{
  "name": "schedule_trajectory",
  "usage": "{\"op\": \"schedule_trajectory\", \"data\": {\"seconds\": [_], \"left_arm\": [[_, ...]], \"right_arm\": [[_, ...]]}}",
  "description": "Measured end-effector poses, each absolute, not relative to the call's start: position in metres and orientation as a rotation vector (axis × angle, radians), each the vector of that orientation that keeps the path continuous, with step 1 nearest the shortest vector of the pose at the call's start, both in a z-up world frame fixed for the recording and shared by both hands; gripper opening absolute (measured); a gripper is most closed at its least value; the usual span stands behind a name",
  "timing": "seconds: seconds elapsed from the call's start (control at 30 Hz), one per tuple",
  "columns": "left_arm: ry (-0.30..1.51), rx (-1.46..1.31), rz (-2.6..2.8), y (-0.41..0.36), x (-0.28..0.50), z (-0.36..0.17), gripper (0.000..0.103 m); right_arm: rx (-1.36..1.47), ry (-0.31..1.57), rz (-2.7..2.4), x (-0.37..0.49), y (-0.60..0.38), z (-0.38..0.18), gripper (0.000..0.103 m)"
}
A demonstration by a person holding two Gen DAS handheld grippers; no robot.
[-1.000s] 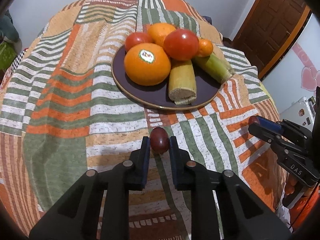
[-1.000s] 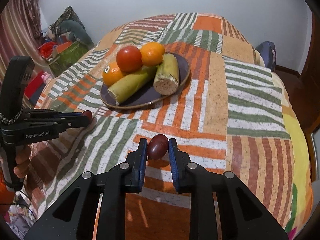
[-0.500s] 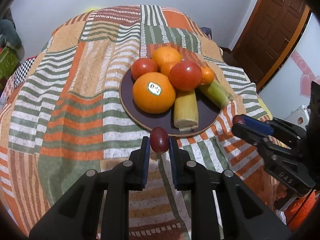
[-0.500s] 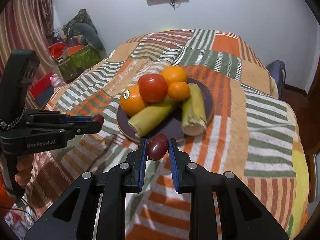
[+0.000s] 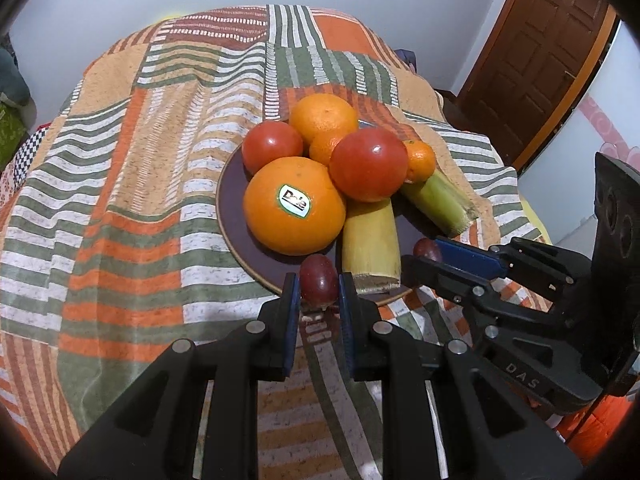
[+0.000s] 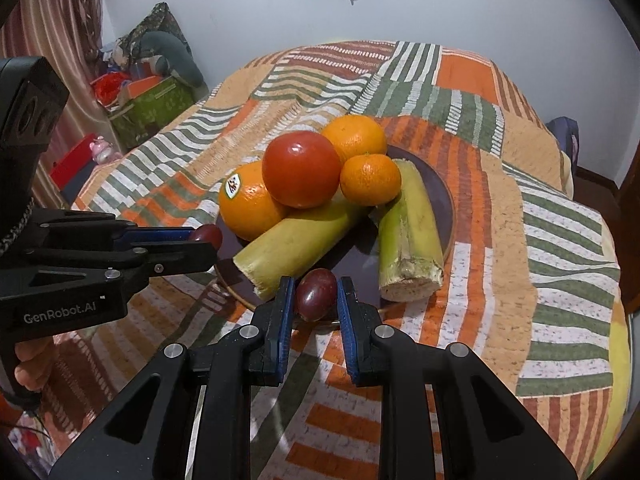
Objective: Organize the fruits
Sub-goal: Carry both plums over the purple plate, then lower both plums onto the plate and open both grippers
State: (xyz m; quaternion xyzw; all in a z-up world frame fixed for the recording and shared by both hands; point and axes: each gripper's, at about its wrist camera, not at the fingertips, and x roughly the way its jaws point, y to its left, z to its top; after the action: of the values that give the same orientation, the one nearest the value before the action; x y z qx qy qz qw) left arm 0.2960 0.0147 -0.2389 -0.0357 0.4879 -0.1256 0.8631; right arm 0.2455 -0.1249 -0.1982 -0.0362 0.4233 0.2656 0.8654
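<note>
While each gripper [image 5: 319, 294] [image 6: 313, 296] clamps a grape [image 5: 319, 285] [image 6: 316, 294], the plate [image 5: 234, 216] sits near

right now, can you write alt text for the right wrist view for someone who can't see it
The right tool grips a small dark-red oval fruit at the near rim of a dark round plate piled with oranges, a red tomato and two green cane pieces. The left tool holds a similar fruit.

A home bedroom: patchwork bedspread [image 5: 160, 184], wooden door [image 5: 552, 48], cluttered boxes [image 6: 152, 108] alongside.
</note>
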Motion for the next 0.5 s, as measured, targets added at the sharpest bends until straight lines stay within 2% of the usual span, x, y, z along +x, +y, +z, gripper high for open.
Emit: {"op": "schedule_trajectory", "data": {"seconds": [0.5], "left_arm": [[1.05, -0.108, -0.255, 0.016, 0.304, -0.252, 0.019]], "right_arm": [[-0.086, 0.913, 0.564, 0.251, -0.122, -0.204, 0.02]]}}
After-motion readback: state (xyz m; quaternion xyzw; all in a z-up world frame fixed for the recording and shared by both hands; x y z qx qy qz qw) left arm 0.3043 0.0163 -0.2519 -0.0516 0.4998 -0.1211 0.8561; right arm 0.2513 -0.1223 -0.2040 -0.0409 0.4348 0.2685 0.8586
